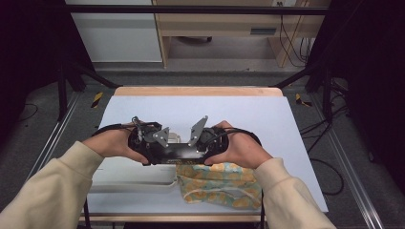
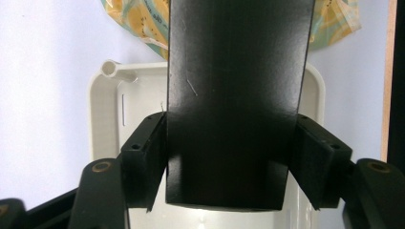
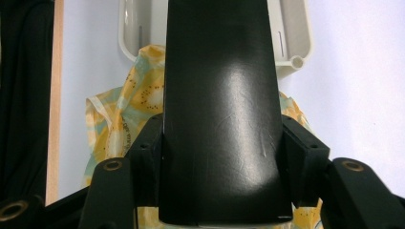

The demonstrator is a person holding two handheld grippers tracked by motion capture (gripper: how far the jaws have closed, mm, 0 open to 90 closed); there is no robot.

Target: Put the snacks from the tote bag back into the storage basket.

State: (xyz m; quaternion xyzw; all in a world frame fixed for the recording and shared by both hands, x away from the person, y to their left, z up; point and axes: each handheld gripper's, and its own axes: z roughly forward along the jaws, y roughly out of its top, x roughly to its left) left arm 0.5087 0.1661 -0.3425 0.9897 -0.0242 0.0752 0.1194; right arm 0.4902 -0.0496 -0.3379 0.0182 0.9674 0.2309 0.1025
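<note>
Item: flat black glossy oblong case [image 1: 179, 152], held level between my two grippers above the near half of the table [image 1: 286, 143], close to its near edge. Left gripper [image 2: 231, 162] — pads pressed on one end of the case from both sides. Right gripper [image 3: 222, 162] — clamped the same way on the other end.

Beneath, resting on the table: shallow white plastic tray with rounded corners [image 2: 102, 109], towards the near left; beside it, nearer the near right corner, a crumpled yellow-and-teal patterned cloth pouch [image 1: 219, 183], lying partly against the tray's end.

Status, as I judge it: case lifted and secured at both ends; not yet set down. Remaining — placing it, likely into tray or pouch; which one I cannot tell.
</note>
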